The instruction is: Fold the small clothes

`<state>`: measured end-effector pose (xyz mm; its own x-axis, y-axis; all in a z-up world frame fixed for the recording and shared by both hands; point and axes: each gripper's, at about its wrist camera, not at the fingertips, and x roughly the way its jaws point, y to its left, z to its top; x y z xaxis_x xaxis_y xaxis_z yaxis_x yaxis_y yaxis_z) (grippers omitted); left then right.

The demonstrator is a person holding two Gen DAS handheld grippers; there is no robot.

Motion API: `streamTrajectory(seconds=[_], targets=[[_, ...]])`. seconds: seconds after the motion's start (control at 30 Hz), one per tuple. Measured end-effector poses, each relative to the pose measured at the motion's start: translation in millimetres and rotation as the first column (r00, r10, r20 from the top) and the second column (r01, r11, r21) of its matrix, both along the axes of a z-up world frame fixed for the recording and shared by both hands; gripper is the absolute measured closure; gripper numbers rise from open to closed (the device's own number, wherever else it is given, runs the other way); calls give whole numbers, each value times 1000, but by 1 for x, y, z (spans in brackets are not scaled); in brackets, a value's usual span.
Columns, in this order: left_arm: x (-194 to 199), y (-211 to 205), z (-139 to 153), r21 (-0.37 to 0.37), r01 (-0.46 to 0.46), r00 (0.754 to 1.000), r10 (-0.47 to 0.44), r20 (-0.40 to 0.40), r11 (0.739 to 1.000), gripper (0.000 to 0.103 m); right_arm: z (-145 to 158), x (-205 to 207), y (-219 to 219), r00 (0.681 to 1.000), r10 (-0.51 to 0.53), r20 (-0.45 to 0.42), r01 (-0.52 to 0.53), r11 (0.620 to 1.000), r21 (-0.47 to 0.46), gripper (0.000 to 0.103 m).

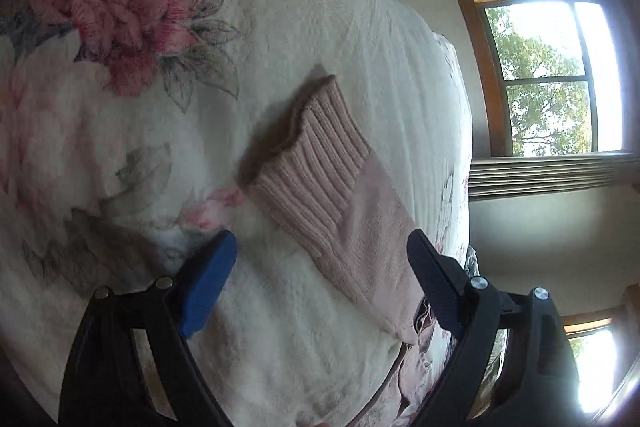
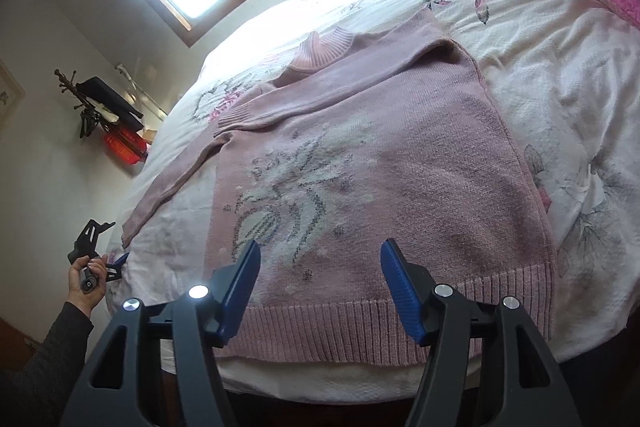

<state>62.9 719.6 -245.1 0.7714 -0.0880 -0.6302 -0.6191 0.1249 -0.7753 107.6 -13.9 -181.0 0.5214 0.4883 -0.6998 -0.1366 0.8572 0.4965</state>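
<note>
The sweater [image 2: 400, 163] is pink knit cloth, matt, with a fine flat stitch on the body and coarse ribbing at hem, collar and sleeve cuff [image 1: 312, 163]. The bedspread [image 1: 304, 27] is white fleecy cloth, nubbly and matt, printed with flowers. Each claw, left claw [image 1: 320, 251] and right claw [image 2: 320, 259], has a matt black plastic frame, blue ridged finger pads [image 2: 400, 291] and shiny metal bolt heads. The window frame [image 1: 480, 75] is brown wood.
</note>
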Motion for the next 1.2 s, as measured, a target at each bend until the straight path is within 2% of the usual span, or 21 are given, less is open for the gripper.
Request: streamTrajectory(seconds=[0.1,0.13,0.17,0.23,0.33,0.43,0.53,0.63,0.7,0.8,0.87,1.0,1.13,1.2], targets=[[5,5,-1,30,-16,1000,17,-15,999,23,3,-2,1,1000,-8,0,8,1000,-7,40],[6,5,0,37,-23,999,24,-29,999,41,4,-2,0,1000,-10,-1,10,1000,-10,40],[8,5,0,37,-22,999,24,-42,999,65,4,-3,0,1000,-14,-1,14,1000,-14,40],[10,10,-3,18,-18,999,19,-44,1000,95,4,-2,-2,1000,-20,-3,20,1000,-18,40],[14,6,15,54,-16,1000,18,-23,998,96,5,1,-5,1000,-28,0,28,999,-24,39],[35,-13,62,136,40,998,-47,48,990,96,9,4,-6,999,-30,15,30,999,-22,39],[74,-46,118,236,128,981,-158,110,963,96,12,9,-9,999,-34,24,34,999,-6,39],[125,-91,169,332,232,944,-294,150,914,96,13,12,-15,999,-46,20,45,999,23,39],[157,-130,195,385,301,908,-386,163,872,96,14,11,-19,998,-55,25,54,998,29,39],[202,-192,221,460,398,848,-510,144,793,96,12,8,-29,997,-75,17,74,997,33,39],[231,-235,226,492,461,806,-580,116,739,96,9,7,-37,996,-93,9,93,995,37,39],[283,-306,207,491,580,726,-686,50,650,96,4,5,-57,991,-135,-2,135,990,41,39],[328,-346,153,458,687,648,-761,-35,564,96,-1,8,-76,985,-175,-14,175,984,35,38],[343,-360,125,430,730,614,-786,-70,532,96,-4,12,-83,982,-190,-23,190,981,36,38]])
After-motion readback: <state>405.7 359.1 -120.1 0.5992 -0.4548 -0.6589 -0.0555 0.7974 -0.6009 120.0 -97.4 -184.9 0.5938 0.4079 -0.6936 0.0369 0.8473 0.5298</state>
